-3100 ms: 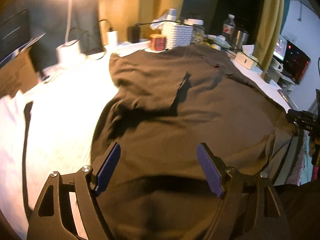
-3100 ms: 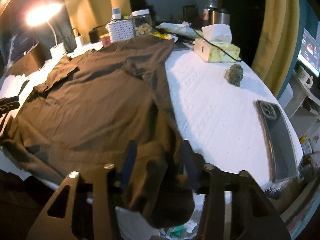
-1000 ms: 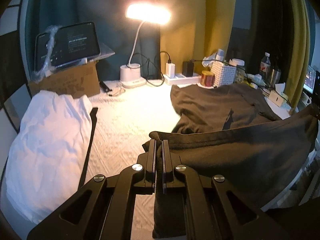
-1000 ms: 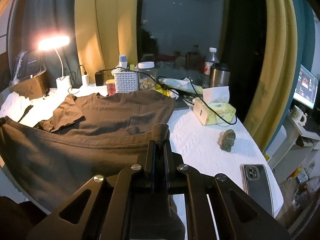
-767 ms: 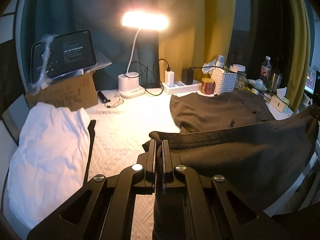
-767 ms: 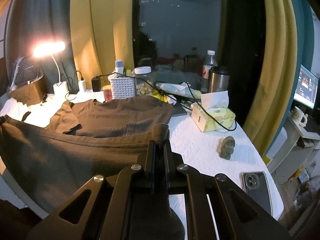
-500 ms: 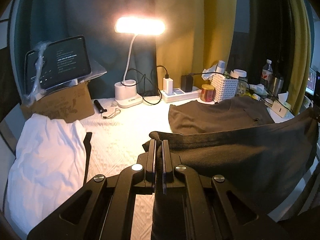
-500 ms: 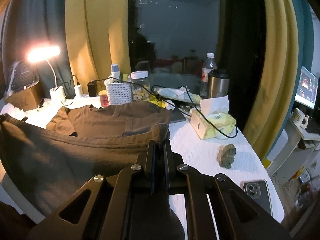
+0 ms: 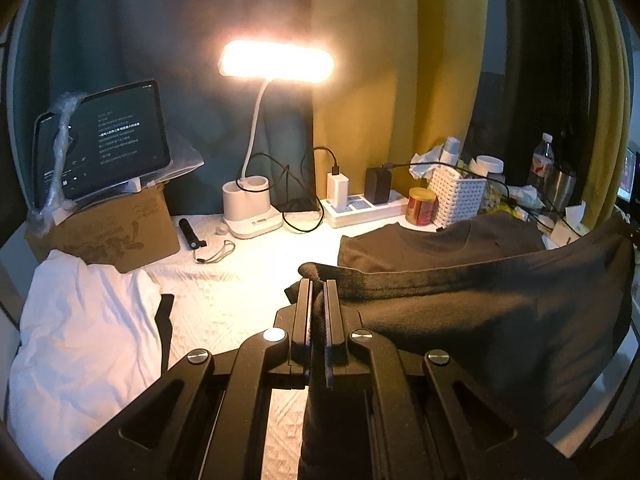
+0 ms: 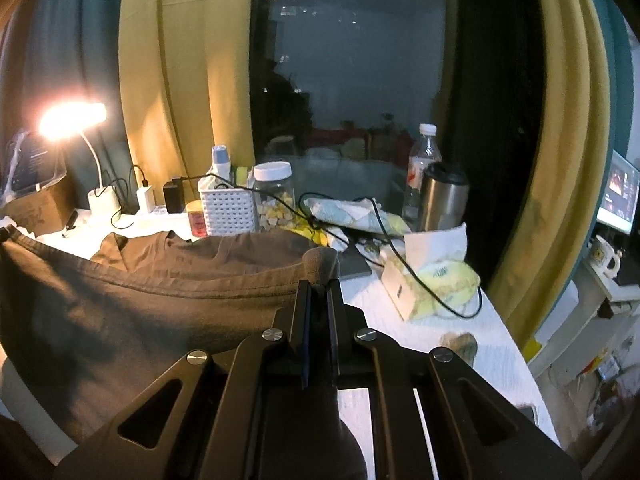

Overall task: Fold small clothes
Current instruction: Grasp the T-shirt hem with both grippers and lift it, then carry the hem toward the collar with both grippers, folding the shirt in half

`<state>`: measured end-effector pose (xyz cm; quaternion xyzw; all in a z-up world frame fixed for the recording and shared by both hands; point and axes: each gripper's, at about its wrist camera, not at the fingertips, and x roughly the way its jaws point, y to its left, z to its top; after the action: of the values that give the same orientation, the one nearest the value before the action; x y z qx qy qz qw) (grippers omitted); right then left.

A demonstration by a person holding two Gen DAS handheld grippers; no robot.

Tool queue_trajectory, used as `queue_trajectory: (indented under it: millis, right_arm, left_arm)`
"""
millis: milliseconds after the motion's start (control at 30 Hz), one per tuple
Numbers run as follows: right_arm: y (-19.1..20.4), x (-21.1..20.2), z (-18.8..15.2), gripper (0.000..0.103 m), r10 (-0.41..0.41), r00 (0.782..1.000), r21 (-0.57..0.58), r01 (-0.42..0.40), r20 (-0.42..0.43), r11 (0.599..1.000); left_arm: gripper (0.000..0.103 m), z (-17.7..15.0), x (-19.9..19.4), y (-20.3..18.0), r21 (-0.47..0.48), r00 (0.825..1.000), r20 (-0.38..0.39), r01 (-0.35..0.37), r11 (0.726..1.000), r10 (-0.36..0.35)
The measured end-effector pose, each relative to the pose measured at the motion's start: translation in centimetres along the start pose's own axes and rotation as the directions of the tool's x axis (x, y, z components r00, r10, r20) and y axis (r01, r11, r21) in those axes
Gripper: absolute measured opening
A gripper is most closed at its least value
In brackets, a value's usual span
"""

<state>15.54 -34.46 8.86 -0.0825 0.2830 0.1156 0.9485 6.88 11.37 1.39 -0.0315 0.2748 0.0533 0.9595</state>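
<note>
A dark brown T-shirt point(image 9: 492, 308) hangs stretched between my two grippers, its hem lifted off the white table while its upper part point(image 9: 440, 240) still lies on the table toward the back. My left gripper point(image 9: 318, 286) is shut on the hem's left corner. My right gripper point(image 10: 319, 286) is shut on the hem's right corner, and the shirt point(image 10: 132, 312) spreads away to the left, with its collar end point(image 10: 224, 252) resting on the table.
A white garment point(image 9: 80, 336) lies at the left by a cardboard box point(image 9: 108, 232) holding a tablet. A lit desk lamp point(image 9: 276, 64), power strip point(image 9: 364, 208), white basket point(image 9: 456, 196), jar point(image 10: 276, 196), bottle, steel cup point(image 10: 444, 196), tissue box point(image 10: 424, 280) and a small stone point(image 10: 460, 346) crowd the back and right.
Both grippers closed on the hem corners about three seconds ago and have kept lifting it up and toward the back; the shirt part lying on the table has shortened.
</note>
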Motion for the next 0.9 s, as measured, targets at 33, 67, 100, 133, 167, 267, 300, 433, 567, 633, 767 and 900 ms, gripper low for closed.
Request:
queue_trajectory:
  millis: [33,67,100,133,167,267,300,433,567,633,767,900]
  right_arm:
    - [0.0,0.2,0.2,0.008,0.001,1.0,-0.002,-0.001,0.001,1.0]
    - [0.1,0.4,0.5,0.008,0.002,1.0,-0.004,-0.002,0.003,1.0]
    - [0.2,0.7,0.9,0.008,0.001,1.0,-0.007,-0.001,0.007,1.0]
    - [0.3,0.9,1.1,0.008,0.001,1.0,-0.008,-0.001,0.011,1.0]
    - [0.3,1.0,1.3,0.008,0.001,1.0,-0.008,-0.001,0.013,1.0]
    - [0.5,1.6,2.0,0.008,-0.001,1.0,-0.011,0.002,0.021,1.0]
    - [0.6,1.8,2.3,0.008,-0.002,1.0,-0.014,0.002,0.022,1.0]
    - [0.8,2.7,3.0,0.008,-0.008,1.0,-0.022,0.009,0.027,1.0]
    - [1.3,4.1,3.9,0.008,-0.014,0.999,-0.038,0.015,0.031,0.999]
    - [1.7,4.7,4.3,0.008,-0.018,0.999,-0.053,0.02,0.031,0.998]
    - [2.1,5.9,4.6,0.008,-0.011,1.0,-0.066,0.012,0.02,0.998]
    - [2.3,6.9,4.4,0.008,-0.01,1.0,-0.068,0.01,-0.002,0.998]
  left_arm:
    - [0.003,0.1,0.2,0.0,-0.003,1.0,0.002,0.001,1.0,-0.001]
    - [0.003,0.3,0.4,0.1,-0.007,1.0,0.006,0.003,1.0,-0.003]
    - [0.003,0.5,0.6,0.2,-0.012,1.0,0.011,0.007,1.0,-0.007]
    - [0.003,0.7,0.8,0.2,-0.015,1.0,0.015,0.009,1.0,-0.008]
    - [0.003,0.9,0.9,0.3,-0.019,1.0,0.022,0.01,1.0,-0.01]
    - [0.003,1.5,1.4,0.4,-0.03,0.999,0.042,0.014,0.999,-0.013]
    - [0.003,1.7,1.7,0.4,-0.031,0.999,0.047,0.013,0.999,-0.012]
    - [0.003,2.8,2.5,1.0,-0.035,0.997,0.079,-0.002,0.999,0.005]
    - [0.0,4.0,3.6,1.5,-0.026,0.995,0.099,-0.019,0.999,0.021]
    - [0.0,4.3,4.4,1.9,-0.04,0.996,0.089,-0.009,0.999,0.012]
    - [0.0,3.7,7.5,2.8,-0.095,1.0,-0.01,0.029,0.995,-0.03]
    - [0.005,2.1,11.4,2.2,-0.117,0.989,-0.133,0.045,0.992,-0.061]
